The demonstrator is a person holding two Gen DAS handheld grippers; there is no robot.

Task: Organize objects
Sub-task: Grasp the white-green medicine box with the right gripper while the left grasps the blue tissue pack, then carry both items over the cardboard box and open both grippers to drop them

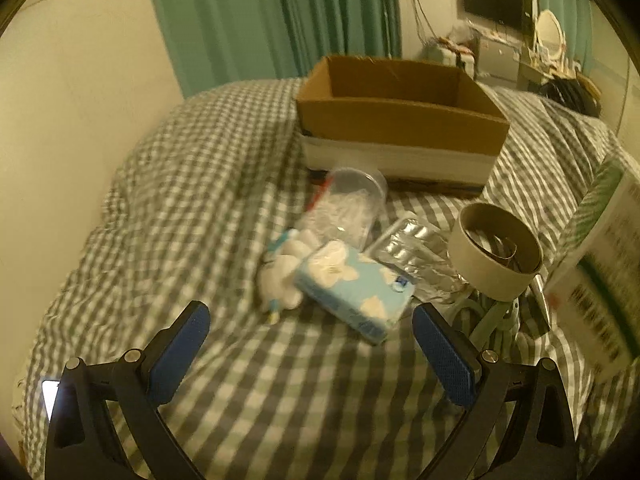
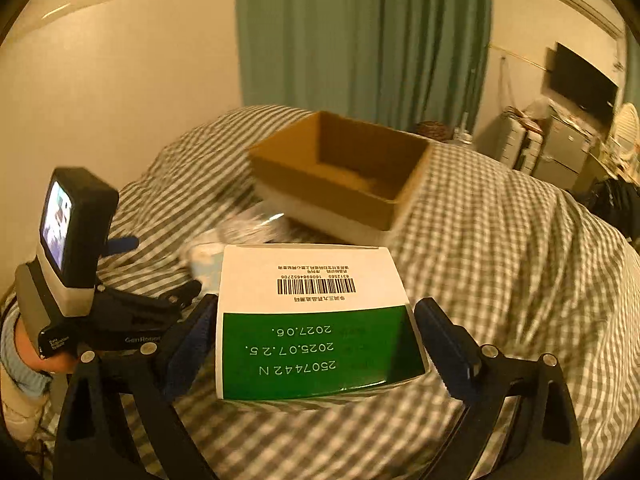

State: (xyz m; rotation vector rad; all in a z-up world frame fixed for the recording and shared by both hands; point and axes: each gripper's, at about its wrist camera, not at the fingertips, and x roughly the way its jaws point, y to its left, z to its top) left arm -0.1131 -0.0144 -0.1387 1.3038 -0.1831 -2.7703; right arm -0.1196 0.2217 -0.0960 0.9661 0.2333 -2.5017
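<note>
Nearest in the right wrist view, the right gripper (image 2: 316,336) is clamping a green and white medicine box (image 2: 316,320) between its two blue-padded fingers (image 2: 192,344), one pad pressing each long side. The box is being carried flat, barcode face up, above the checked bedspread (image 2: 500,264), probably so it can travel level toward the container ahead. To the left, the other handheld device (image 2: 76,240) is showing with a lit screen, a sleeve beside it.

In the left wrist view, the left gripper (image 1: 312,344) is hovering with its fingers spread wide and nothing between them. Just beyond its tips a blue tissue pack (image 1: 356,288) is lying on the bed, touching a small white plush toy (image 1: 280,272). Behind these are lying a clear plastic jar (image 1: 348,204) on its side, a foil blister pack (image 1: 412,248) and a cardboard tape ring (image 1: 496,256).

Farthest, an open cardboard box (image 1: 400,120) is sitting on the bed, seemingly empty and likely the collecting place. Green curtains (image 1: 280,16) are hanging behind.
</note>
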